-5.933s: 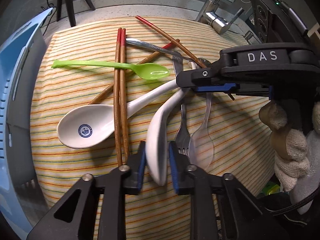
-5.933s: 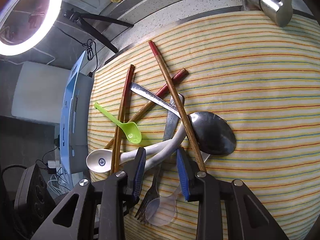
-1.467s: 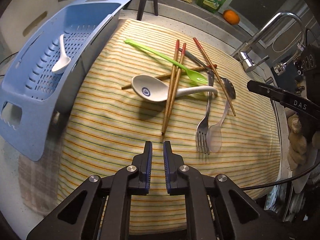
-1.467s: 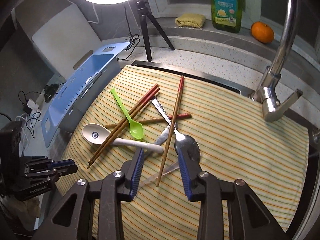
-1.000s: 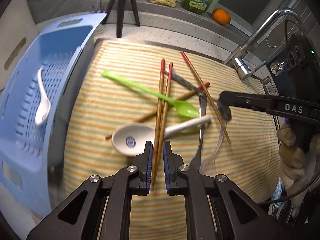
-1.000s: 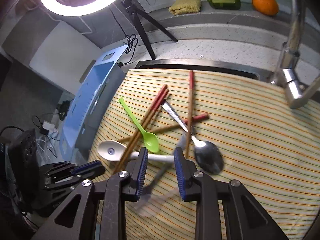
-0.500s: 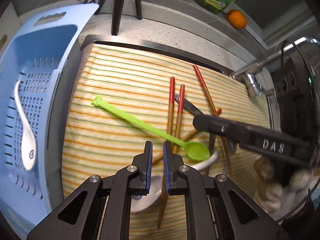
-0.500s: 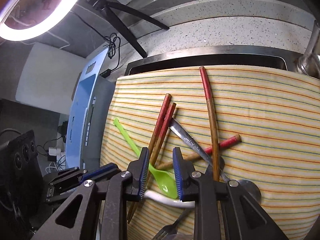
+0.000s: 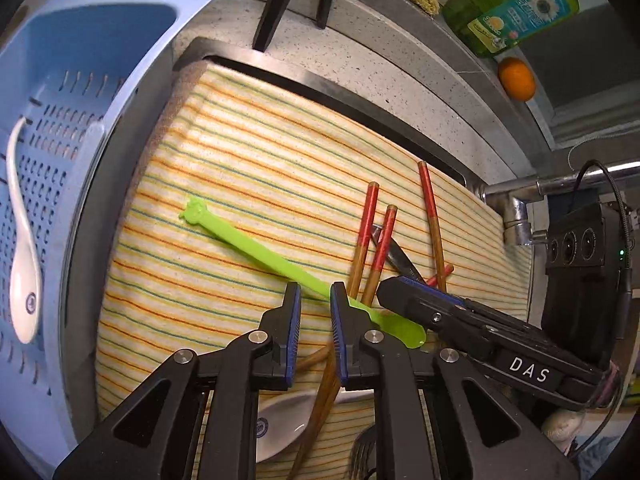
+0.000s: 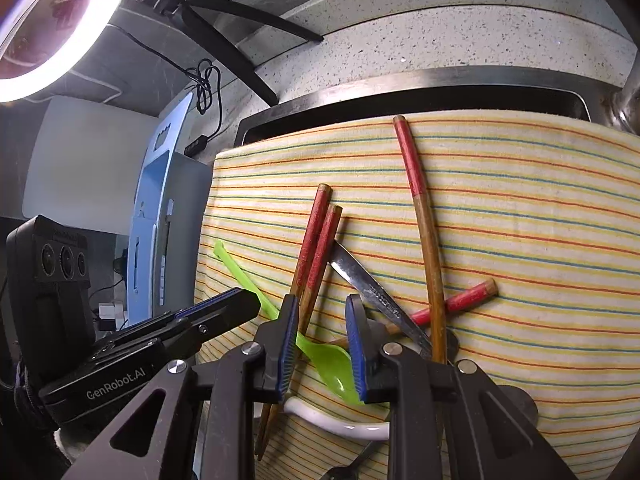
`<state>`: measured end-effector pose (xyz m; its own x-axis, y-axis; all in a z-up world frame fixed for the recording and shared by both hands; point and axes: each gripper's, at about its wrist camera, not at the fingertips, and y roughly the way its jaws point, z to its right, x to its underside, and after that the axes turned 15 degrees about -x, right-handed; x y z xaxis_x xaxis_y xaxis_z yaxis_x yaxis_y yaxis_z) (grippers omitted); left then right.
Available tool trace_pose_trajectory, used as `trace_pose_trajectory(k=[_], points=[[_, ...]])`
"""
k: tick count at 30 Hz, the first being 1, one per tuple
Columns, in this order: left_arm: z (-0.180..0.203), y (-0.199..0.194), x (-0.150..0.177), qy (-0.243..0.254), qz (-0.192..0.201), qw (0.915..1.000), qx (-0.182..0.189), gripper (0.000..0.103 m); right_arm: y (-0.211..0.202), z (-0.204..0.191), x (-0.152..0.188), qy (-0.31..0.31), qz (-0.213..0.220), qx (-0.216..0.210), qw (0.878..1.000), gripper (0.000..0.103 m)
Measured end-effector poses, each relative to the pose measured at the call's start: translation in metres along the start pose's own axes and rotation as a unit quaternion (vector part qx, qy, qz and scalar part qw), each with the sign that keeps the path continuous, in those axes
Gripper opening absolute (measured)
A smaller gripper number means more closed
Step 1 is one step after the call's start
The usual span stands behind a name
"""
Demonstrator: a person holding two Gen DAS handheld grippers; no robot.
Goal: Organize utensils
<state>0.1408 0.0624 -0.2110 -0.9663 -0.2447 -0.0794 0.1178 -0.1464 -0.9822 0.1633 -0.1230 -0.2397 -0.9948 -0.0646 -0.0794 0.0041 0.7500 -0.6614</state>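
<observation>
You have both grippers low over the striped yellow cloth (image 9: 256,168), and both aim at the same thing: the lime-green plastic spoon (image 9: 256,246), which lies diagonally on top of the pile, so it is the easiest piece to lift without disturbing the others. Your left gripper (image 9: 316,300) stands with its jaws a little apart, one on each side of the thin green handle, but they do not yet press it. Your right gripper (image 10: 322,340) is also parted, wider, and its jaws stand around the green bowl of the spoon; it holds nothing.

The spoon's handle crosses over the two red-tipped wooden chopsticks (image 10: 316,236) that lie side by side. I think this is why you come from above and not from the side. A third red-tipped chopstick (image 10: 424,216) lies apart to the right, over a steel handle (image 10: 360,276) and another chopstick.

The light blue plastic drainer basket (image 9: 132,52) waits on the left, just beside the cloth, and one white ceramic spoon (image 9: 22,240) already lies in it. A second white ceramic spoon (image 9: 280,424) is under the chopsticks, so it seems wise to leave it for later.
</observation>
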Motion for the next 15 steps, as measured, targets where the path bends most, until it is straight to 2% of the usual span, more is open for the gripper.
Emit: trace_pose_trajectory(k=[2,6,9,15], points=[[-0.006,0.001,-0.001,-0.015,-0.003,0.9999,0.007,0.013,0.000,0.002,0.000,0.006,0.000,-0.008,1.000,0.022],[-0.008,0.003,-0.003,-0.033,-0.001,0.9994,0.014,0.014,0.003,0.001,0.003,0.000,-0.006,0.001,1.000,0.021],[-0.006,0.004,-0.003,-0.033,-0.001,0.9993,0.019,0.020,0.005,-0.007,0.007,-0.015,-0.017,0.004,1.000,0.021],[0.000,0.010,-0.007,-0.040,0.002,0.9992,0.004,0.020,0.010,-0.014,0.014,-0.034,-0.029,0.002,0.999,0.021]])
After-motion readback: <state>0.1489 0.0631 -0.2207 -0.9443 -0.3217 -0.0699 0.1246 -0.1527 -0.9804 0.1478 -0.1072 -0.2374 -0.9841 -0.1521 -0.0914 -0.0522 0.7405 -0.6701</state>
